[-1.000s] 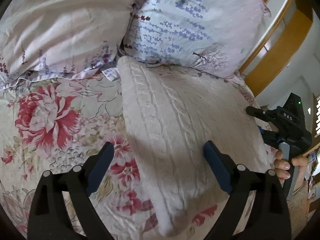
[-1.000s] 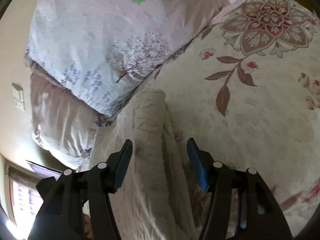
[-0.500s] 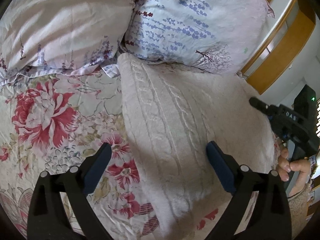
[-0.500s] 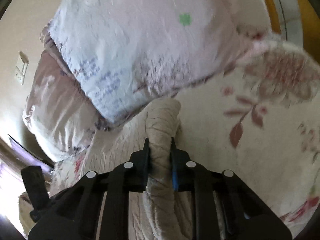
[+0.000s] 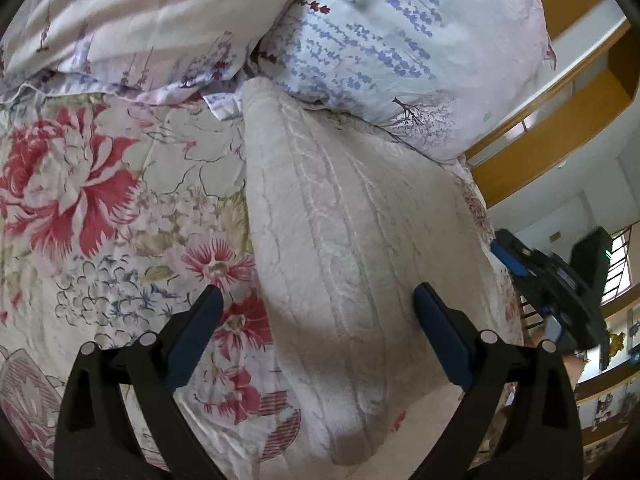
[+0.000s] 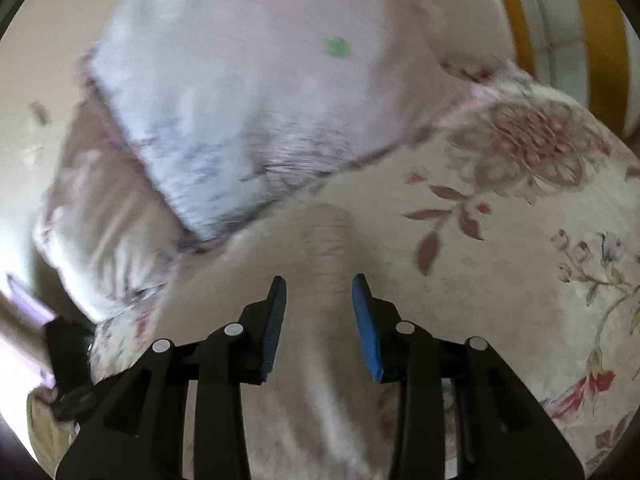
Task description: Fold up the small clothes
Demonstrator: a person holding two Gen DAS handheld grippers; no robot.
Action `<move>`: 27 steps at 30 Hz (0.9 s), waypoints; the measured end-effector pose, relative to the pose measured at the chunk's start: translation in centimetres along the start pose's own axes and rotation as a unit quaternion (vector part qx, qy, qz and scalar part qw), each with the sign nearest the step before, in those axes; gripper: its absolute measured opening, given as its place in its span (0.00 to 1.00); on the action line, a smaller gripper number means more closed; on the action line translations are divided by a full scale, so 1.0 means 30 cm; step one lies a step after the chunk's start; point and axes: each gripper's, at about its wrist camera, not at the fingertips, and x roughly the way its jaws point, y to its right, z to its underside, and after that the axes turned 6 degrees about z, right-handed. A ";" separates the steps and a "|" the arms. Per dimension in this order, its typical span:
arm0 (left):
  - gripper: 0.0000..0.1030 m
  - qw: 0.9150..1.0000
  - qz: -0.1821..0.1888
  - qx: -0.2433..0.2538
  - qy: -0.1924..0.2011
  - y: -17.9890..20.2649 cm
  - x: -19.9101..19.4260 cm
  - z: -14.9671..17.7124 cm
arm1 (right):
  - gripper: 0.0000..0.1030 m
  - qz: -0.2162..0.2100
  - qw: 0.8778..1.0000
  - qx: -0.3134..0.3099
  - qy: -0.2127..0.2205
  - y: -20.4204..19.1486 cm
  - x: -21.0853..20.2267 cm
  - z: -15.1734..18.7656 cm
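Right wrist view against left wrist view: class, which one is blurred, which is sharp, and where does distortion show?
Right wrist view: motion blur smears the pillow and cream knit garment, though the right claw stays crisp. Left wrist view: sharp, the garment's cable pattern legible; fisheye curvature bends the wooden headboard, and dark corners vignette both.
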 end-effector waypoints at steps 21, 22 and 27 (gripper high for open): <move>0.90 0.998 0.046 -0.050 0.000 -0.066 -0.037 -0.020 | 0.73 -0.042 0.999 0.018 -0.022 0.009 -0.034 -0.005; 0.90 0.997 0.049 -0.054 0.000 -0.069 -0.036 -0.022 | 0.73 -0.044 0.998 0.034 -0.029 0.030 -0.023 -0.018; 0.90 0.996 0.058 -0.066 -0.003 -0.081 -0.037 -0.032 | 0.73 -0.053 0.994 0.074 -0.059 0.091 0.026 -0.026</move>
